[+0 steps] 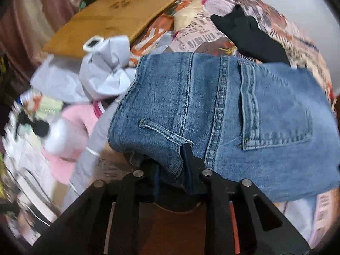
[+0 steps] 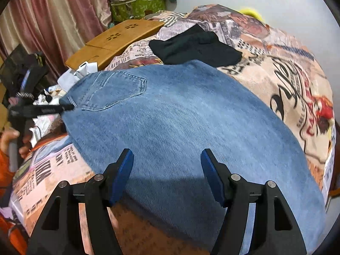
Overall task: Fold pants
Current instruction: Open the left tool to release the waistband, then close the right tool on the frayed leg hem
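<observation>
Blue jeans (image 1: pixel 233 116) lie back side up on a printed bedspread (image 2: pixel 286 80), with a rear pocket showing. My left gripper (image 1: pixel 182 167) is shut on the waistband corner beside a belt loop, and denim is bunched between its pads. In the right wrist view the jeans (image 2: pixel 180 116) spread wide, and the left gripper (image 2: pixel 63 107) reaches in from the left to the waistband by the pocket. My right gripper (image 2: pixel 166 155) stands open just above the leg fabric, blue pads apart, holding nothing.
A black garment (image 2: pixel 195 46) lies on the bed beyond the jeans. A wooden lap tray (image 2: pixel 114 38) and a crumpled white paper bag (image 1: pixel 106 72) sit at the far left. Clutter and a curtain (image 2: pixel 42 10) fill the left side. A person's hand (image 2: pixel 8 138) shows there.
</observation>
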Tool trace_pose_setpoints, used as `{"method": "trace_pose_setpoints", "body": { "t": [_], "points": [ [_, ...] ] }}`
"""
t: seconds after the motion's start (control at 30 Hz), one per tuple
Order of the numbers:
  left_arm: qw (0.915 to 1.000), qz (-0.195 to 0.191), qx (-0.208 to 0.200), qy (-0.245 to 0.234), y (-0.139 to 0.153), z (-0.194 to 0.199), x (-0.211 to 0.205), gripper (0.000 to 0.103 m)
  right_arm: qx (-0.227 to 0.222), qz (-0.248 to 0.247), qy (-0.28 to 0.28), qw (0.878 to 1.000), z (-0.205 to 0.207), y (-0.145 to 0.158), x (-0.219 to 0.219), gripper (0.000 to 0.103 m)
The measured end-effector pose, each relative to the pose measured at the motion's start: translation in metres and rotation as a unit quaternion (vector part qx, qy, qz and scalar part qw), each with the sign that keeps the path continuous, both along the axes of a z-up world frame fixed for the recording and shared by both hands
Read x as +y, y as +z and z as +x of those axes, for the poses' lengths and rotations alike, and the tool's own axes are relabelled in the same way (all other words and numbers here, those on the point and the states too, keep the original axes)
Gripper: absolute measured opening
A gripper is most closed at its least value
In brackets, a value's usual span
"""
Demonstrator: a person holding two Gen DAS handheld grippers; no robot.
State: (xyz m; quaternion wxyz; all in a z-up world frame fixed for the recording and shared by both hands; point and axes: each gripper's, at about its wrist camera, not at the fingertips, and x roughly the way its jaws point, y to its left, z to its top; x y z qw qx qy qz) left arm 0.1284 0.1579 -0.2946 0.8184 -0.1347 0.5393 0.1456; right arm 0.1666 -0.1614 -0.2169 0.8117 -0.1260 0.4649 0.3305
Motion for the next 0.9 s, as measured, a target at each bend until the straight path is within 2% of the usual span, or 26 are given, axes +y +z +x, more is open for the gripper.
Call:
{"method": "trace_pose_setpoints", "body": {
  "t": [0.1,0.17,0.3,0.37,0.43,0.5,0.53,0.57,0.67,0.8,0.9],
  "points": [
    [0.9990,0.038,0.009,-0.022,0.003,-0.001,-0.005,0.038,0.006,0.020,-0.021,1.000,-0.003,0.000,-0.014,0.065],
    [0.9988,0.040,0.010,-0.026,0.009,-0.004,-0.003,0.044,0.011,0.031,-0.033,0.999,-0.006,0.002,-0.023,0.068],
    [0.9987,0.034,0.009,-0.038,0.027,-0.005,-0.001,0.048,0.014,0.052,-0.056,0.997,-0.010,0.002,-0.042,0.075],
    [0.9968,0.056,0.016,-0.054,0.037,-0.002,-0.006,0.049,0.017,0.067,-0.074,0.995,-0.009,0.000,-0.057,0.076],
    [0.9944,0.081,0.008,-0.068,0.053,0.002,-0.012,0.051,0.015,0.069,-0.101,0.992,-0.008,0.001,-0.072,0.076],
    [0.9925,0.098,-0.017,-0.071,0.071,0.008,-0.017,0.061,0.008,0.066,-0.134,0.989,-0.008,0.001,-0.092,0.076],
    [0.9920,0.102,-0.029,-0.069,0.078,0.012,-0.019,0.068,0.001,0.065,-0.155,0.986,-0.008,0.002,-0.106,0.076],
    [0.9914,0.105,-0.040,-0.067,0.084,0.018,-0.023,0.070,-0.005,0.064,-0.173,0.983,-0.008,0.003,-0.117,0.076],
    [0.9880,0.118,-0.058,-0.081,0.095,0.041,-0.041,0.070,-0.014,0.067,-0.230,0.971,-0.010,0.007,-0.157,0.076],
    [0.9822,0.107,-0.059,-0.142,0.092,0.077,-0.088,0.075,-0.025,0.054,-0.298,0.953,-0.012,0.004,-0.207,0.076],
    [0.9754,0.089,-0.048,-0.196,0.082,0.096,-0.129,0.077,-0.018,0.036,-0.346,0.937,-0.007,-0.011,-0.243,0.076]
  ]
}}
